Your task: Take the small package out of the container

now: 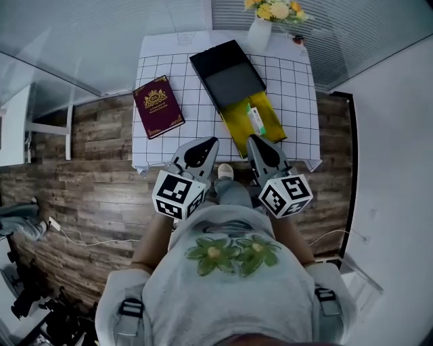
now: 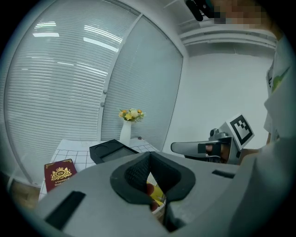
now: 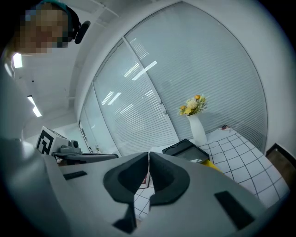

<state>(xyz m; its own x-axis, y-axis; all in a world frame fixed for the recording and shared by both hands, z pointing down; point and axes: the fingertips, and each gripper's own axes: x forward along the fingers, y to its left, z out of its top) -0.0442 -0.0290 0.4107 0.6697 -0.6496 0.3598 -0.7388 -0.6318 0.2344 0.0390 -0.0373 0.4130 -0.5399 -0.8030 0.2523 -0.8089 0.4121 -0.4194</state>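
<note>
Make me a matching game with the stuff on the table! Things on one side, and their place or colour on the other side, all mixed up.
Things:
1. book
2. vase
3. small package
4. black box

Clues:
A. lying in the yellow tray
B. holding yellow flowers
C. dark red with gold print
D. in the middle of the table, at the tray's far end

Pairs: 1-C, 2-B, 3-A, 4-D

No text legible; gold print on red book too small.
</note>
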